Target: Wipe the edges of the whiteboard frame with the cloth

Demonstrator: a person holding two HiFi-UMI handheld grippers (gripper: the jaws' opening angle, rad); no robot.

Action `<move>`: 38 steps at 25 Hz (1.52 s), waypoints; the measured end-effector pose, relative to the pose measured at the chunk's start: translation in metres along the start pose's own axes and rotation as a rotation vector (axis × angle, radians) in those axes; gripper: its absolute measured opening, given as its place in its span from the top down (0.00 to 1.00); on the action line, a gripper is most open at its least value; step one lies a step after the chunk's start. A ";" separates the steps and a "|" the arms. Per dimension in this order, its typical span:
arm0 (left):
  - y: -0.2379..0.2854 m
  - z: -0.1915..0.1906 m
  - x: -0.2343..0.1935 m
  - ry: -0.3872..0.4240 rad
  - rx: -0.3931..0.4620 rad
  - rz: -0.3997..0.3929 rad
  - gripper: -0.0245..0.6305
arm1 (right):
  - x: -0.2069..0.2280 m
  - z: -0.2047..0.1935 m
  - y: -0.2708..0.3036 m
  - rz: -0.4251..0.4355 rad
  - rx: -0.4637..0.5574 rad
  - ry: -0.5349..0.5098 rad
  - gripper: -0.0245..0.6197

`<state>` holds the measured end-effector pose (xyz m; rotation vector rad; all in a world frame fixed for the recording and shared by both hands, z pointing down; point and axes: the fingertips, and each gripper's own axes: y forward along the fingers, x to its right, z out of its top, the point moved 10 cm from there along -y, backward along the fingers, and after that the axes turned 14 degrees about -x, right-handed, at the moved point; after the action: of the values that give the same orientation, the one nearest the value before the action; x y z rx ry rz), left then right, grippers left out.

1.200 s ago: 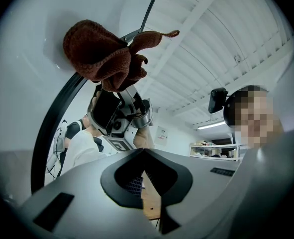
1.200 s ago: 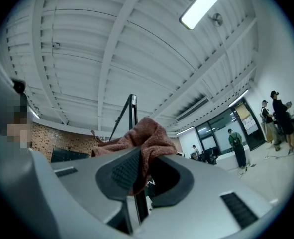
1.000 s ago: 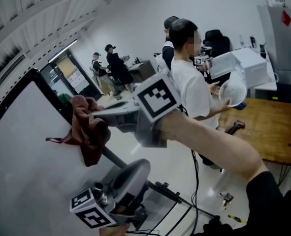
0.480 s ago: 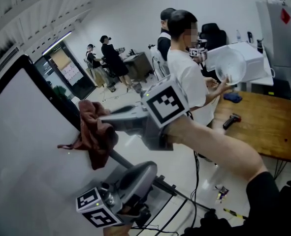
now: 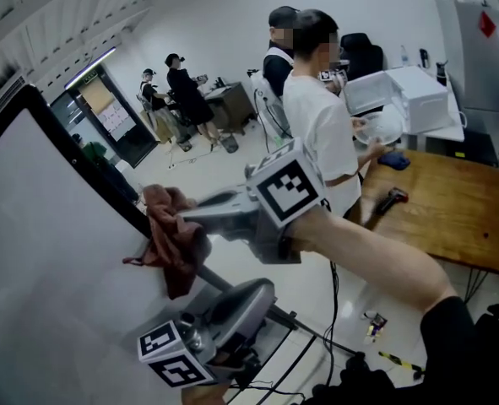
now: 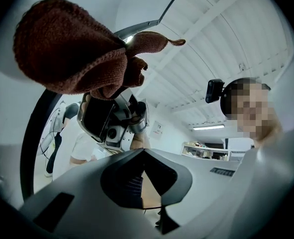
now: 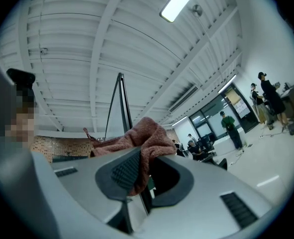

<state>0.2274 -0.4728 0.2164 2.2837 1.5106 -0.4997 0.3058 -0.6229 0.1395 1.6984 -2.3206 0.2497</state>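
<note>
The whiteboard (image 5: 55,251) fills the left of the head view, its black frame edge (image 5: 80,146) running down to the right. A reddish-brown cloth (image 5: 171,241) is pressed against that edge, and my right gripper (image 5: 183,216) is shut on it. In the right gripper view the cloth (image 7: 142,133) bulges out between the jaws of that gripper (image 7: 139,158), with the frame (image 7: 123,101) behind it. My left gripper (image 5: 253,294) hangs below the cloth, shut on nothing. From the left gripper view (image 6: 144,152) the cloth (image 6: 72,54) shows overhead beside the frame (image 6: 35,143).
Two people stand close behind my right arm, one (image 5: 321,125) holding a white bowl-like object. A wooden table (image 5: 460,218) stands at the right. The board's stand legs (image 5: 312,336) and cables lie on the floor below. More people stand by the far doorway (image 5: 105,112).
My right gripper has slid the cloth a little down and to the right along the frame edge. The left gripper followed slightly below it. The person behind lowered the white object.
</note>
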 end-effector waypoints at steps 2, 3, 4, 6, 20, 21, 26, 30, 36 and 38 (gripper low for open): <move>0.000 -0.006 -0.003 -0.007 -0.003 -0.002 0.98 | 0.003 -0.008 0.001 0.001 -0.005 0.012 0.86; 0.001 -0.009 -0.005 -0.011 -0.004 -0.005 0.98 | 0.005 -0.013 0.000 -0.001 -0.008 0.017 0.86; 0.002 -0.013 -0.007 -0.017 -0.005 -0.008 0.98 | 0.006 -0.017 -0.001 -0.004 -0.012 0.022 0.86; 0.003 -0.019 -0.010 -0.025 -0.010 -0.016 0.98 | 0.009 -0.025 -0.002 -0.006 -0.019 0.032 0.86; 0.009 -0.065 -0.031 -0.095 -0.043 -0.082 0.98 | 0.028 -0.075 -0.003 0.013 -0.046 0.118 0.86; 0.010 -0.069 -0.032 -0.101 -0.045 -0.090 0.98 | 0.029 -0.079 -0.003 0.015 -0.046 0.124 0.86; 0.007 -0.082 -0.039 -0.108 -0.061 -0.120 0.98 | 0.035 -0.093 0.001 0.015 -0.051 0.135 0.86; 0.011 -0.093 -0.041 -0.114 -0.080 -0.138 0.98 | 0.042 -0.111 0.002 0.040 -0.047 0.183 0.86; 0.018 -0.106 -0.045 -0.124 -0.101 -0.146 0.98 | 0.044 -0.122 -0.001 0.003 -0.088 0.154 0.86; 0.022 -0.111 -0.048 -0.128 -0.105 -0.143 0.98 | 0.049 -0.135 -0.004 0.016 -0.090 0.178 0.86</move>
<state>0.2412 -0.4663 0.3379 2.0347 1.6041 -0.5804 0.3094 -0.6297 0.2832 1.5487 -2.1834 0.2827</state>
